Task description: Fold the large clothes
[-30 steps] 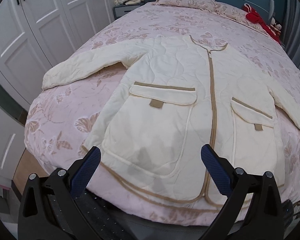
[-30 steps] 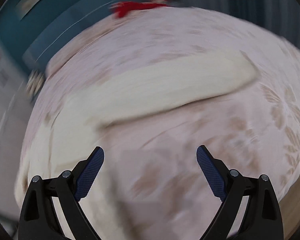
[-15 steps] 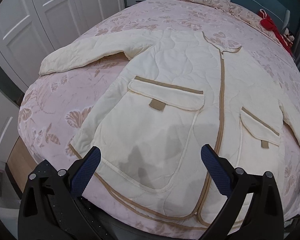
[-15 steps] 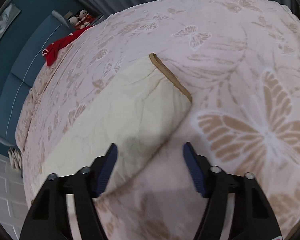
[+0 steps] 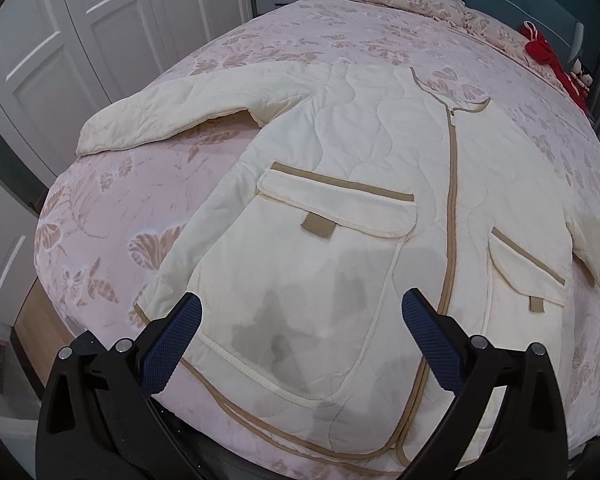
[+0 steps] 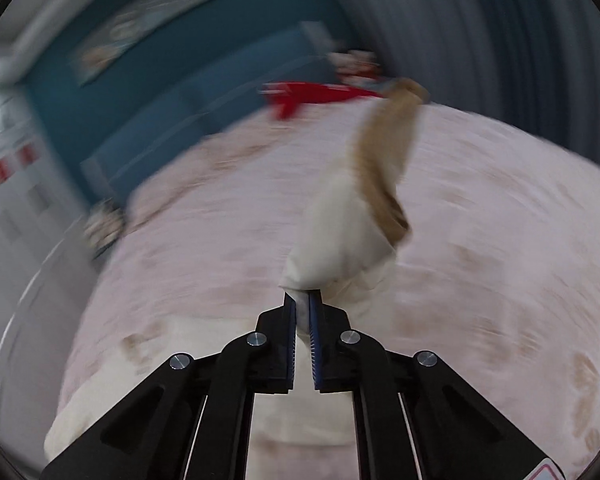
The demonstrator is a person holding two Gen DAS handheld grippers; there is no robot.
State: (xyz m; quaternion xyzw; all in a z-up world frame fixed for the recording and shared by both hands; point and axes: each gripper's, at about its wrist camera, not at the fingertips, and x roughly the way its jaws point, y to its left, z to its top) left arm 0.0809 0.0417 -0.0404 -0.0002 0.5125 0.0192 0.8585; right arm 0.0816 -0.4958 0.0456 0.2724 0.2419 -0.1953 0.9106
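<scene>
Clearly, your right claw (image 6: 302,300) was closing its jaws on the tan-trimmed cuff (image 6: 352,236) of the cream quilted jacket (image 5: 364,208), which lay spread face-up on the pink butterfly-print bed (image 5: 112,216) just ahead of your left claw (image 5: 300,320), whose jaws stood wide and empty over the hem. You had soft, puffy, light cloth there that drooped from the pinch, so I judged the bound cuff and hem edges the surest places to grip.

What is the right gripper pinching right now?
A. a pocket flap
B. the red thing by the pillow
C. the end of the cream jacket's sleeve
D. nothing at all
C: in the right wrist view, the right gripper has the cream sleeve end, with its tan cuff trim, squeezed between its closing jaws.
</scene>
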